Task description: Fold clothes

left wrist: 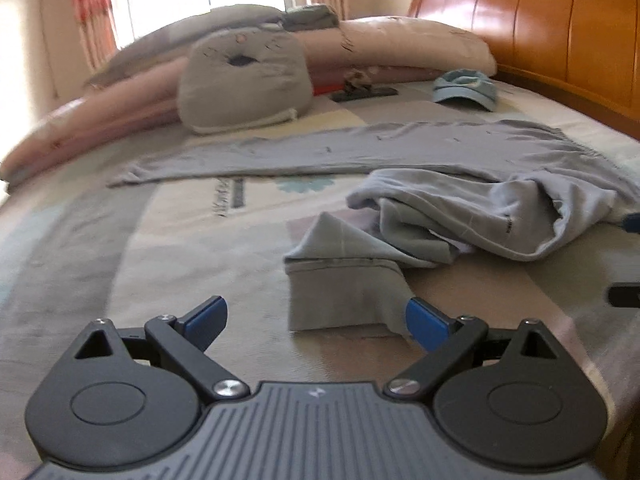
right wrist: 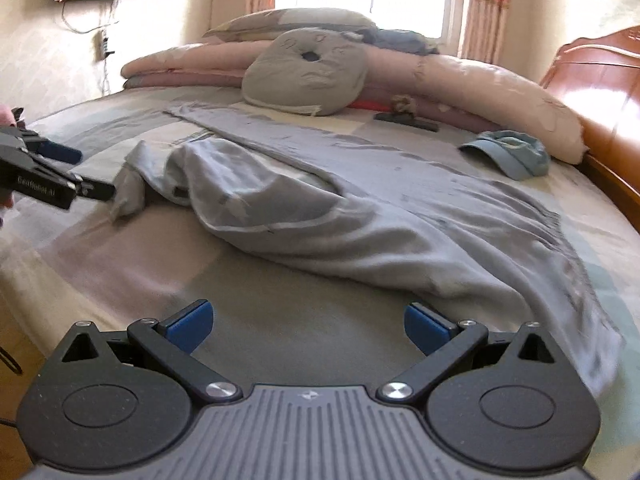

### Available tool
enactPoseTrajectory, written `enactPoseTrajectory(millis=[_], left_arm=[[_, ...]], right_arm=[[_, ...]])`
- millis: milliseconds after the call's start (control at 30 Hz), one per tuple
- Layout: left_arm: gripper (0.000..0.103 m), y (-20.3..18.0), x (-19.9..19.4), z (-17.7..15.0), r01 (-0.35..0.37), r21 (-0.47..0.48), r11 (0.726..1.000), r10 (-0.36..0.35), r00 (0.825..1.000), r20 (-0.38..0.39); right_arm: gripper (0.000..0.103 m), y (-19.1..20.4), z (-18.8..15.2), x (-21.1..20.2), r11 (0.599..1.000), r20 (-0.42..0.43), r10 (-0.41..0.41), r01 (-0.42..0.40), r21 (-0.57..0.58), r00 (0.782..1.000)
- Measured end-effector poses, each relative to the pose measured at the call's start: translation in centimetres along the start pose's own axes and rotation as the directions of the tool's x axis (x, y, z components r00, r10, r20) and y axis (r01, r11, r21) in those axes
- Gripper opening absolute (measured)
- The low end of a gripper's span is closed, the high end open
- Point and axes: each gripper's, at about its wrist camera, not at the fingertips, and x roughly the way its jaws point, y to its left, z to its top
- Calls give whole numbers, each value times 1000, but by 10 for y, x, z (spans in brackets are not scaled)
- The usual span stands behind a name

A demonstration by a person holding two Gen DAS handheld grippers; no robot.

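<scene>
Grey trousers (left wrist: pixel 400 148) lie across the patterned bed. One leg stretches flat to the left; the other is bunched and twisted, and its cuff end (left wrist: pixel 344 284) lies just ahead of my left gripper (left wrist: pixel 316 320), which is open and holds nothing. In the right wrist view the same trousers (right wrist: pixel 360 216) spread from the waist at the right toward the crumpled leg at the left. My right gripper (right wrist: pixel 308 326) is open over bare bedspread, short of the cloth. The left gripper (right wrist: pixel 60 168) shows at the left edge beside the cuff.
A grey round cushion (left wrist: pixel 244 80) leans on rolled pink quilts (left wrist: pixel 400 44) at the back. A blue cap (left wrist: pixel 466 88) and a dark flat clip-like object (left wrist: pixel 364 93) lie near the wooden headboard (left wrist: pixel 540 20). The bed's near edge (right wrist: pixel 24 280) drops off at the left.
</scene>
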Motion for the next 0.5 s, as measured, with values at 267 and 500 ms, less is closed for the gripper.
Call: enactPoseTrajectory(millis=[267,500], left_arm=[[96,10,31,26,139,-37,990,-140,990,-20],[98,14,49,16,60,39,997,-56,995,-87]], right_arm=[[103,29,50,21,999,-43,2,-3,-39,999],[103,38,73,32,997,-54,-32,28,-76,998]])
